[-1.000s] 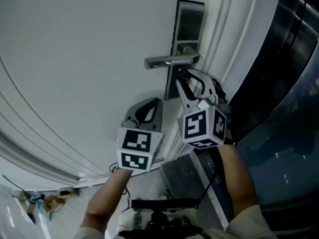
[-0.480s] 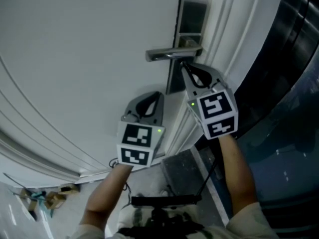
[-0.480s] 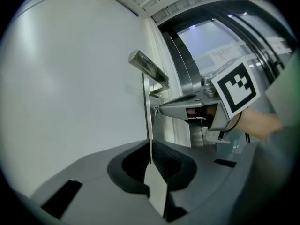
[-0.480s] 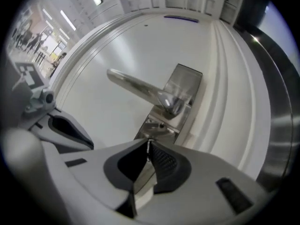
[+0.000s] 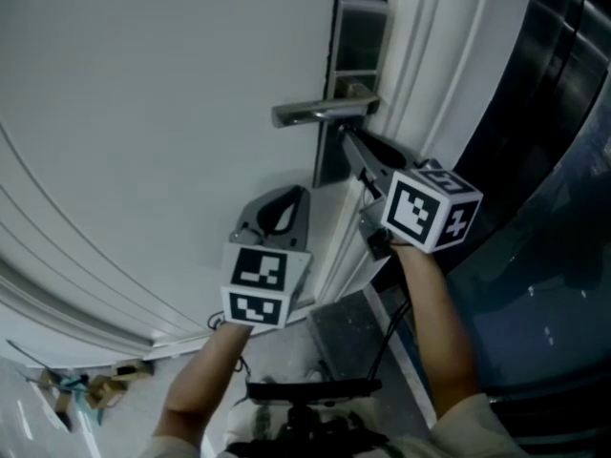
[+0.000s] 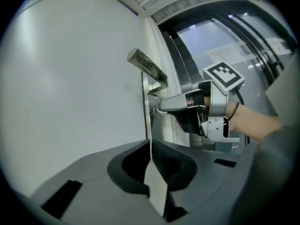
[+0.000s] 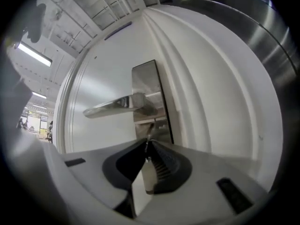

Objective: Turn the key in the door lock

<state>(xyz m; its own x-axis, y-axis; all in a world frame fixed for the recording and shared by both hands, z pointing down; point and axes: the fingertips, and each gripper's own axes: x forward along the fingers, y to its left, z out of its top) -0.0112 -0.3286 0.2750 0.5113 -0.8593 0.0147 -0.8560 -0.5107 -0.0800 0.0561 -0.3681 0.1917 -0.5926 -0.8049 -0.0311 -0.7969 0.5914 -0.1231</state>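
Note:
A steel lock plate point(image 5: 358, 36) with a lever handle point(image 5: 320, 113) sits on the white door. The small key point(image 6: 154, 109) sticks out of the plate below the handle. My right gripper point(image 5: 349, 143) points level at the lock, rolled onto its side. Its fingertips pinch the key point(image 7: 148, 138), and the jaws are opening slightly with the key still between them. My left gripper point(image 5: 277, 214) hangs below and left of the handle, close to the door. It is shut with nothing in it point(image 6: 150, 146).
White door-frame mouldings point(image 5: 420, 84) run right of the lock plate. Beyond them stands a dark metal and glass panel point(image 5: 544, 160). Scraps lie on the floor at lower left point(image 5: 76, 385). A black bar point(image 5: 310, 389) shows near the person's body.
My right gripper closed onto the key and rolled over about its own axis, swinging its marker cube to the right. The left gripper stayed put.

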